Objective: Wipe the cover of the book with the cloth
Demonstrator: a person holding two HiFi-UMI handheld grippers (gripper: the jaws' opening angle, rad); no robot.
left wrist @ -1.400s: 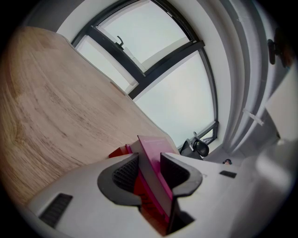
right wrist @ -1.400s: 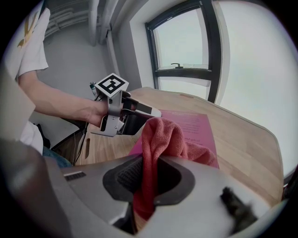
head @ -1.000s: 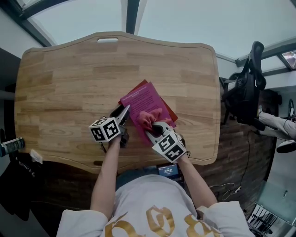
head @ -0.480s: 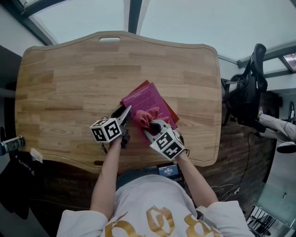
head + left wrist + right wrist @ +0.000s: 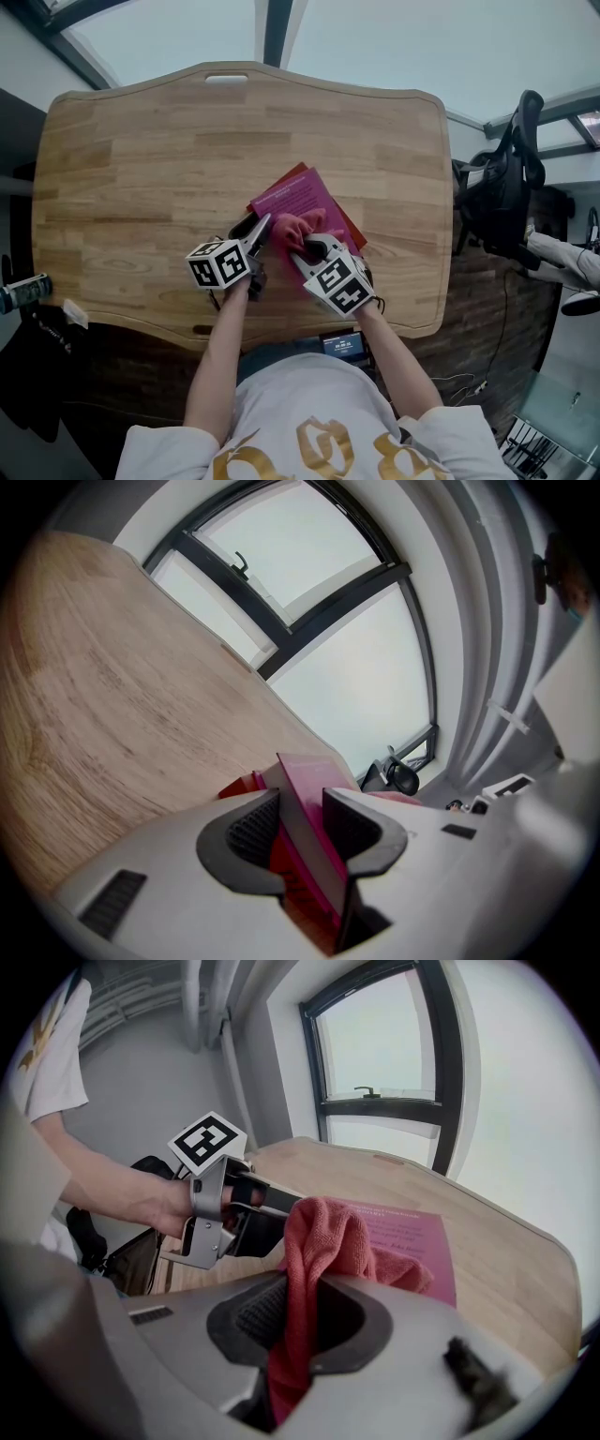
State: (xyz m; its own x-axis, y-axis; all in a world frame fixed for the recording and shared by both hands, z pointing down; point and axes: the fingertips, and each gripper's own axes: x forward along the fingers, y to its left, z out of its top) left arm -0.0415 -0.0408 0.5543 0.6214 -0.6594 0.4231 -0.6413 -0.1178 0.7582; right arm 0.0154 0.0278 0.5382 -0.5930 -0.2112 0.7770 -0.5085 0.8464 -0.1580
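Wood grain of the bench [image 5: 141,169] fills most of the head view. The book [image 5: 307,197] lies flat on it a little below the middle of the frame, magenta cover up and turned at an angle. A red edge [image 5: 281,179] shows from under the cover along its upper left side.

My left gripper [image 5: 262,226] is clamped on the book's near left edge. In the left gripper view the thin magenta board stands between the two ribbed pads, and both pads press on it. My right gripper [image 5: 303,247] holds the cloth [image 5: 289,228]. In the right gripper view the pinkish-red fabric is pinched between the jaws and bunches up over them, and its loose fold rests on the cover. The two grippers sit just beside each other at the book's lower end, so their marker cubes and the cloth hide that part of the cover in the head view. The upper half with its printed lines is in plain sight.

In the right gripper view, my left hand [image 5: 141,1199] on its handle stands at middle left, close behind the cloth.

Around the work:
- A cut-out slot [image 5: 226,80] sits at the bench's far edge, top centre.
- A small screen [image 5: 339,344] is at the near edge, lower centre.
- A dark chair [image 5: 502,187] stands off the bench at the right.
- A small dark object [image 5: 21,292] sits at the far left of the frame, off the bench.
- Windows [image 5: 309,611] fill the upper part of the left gripper view
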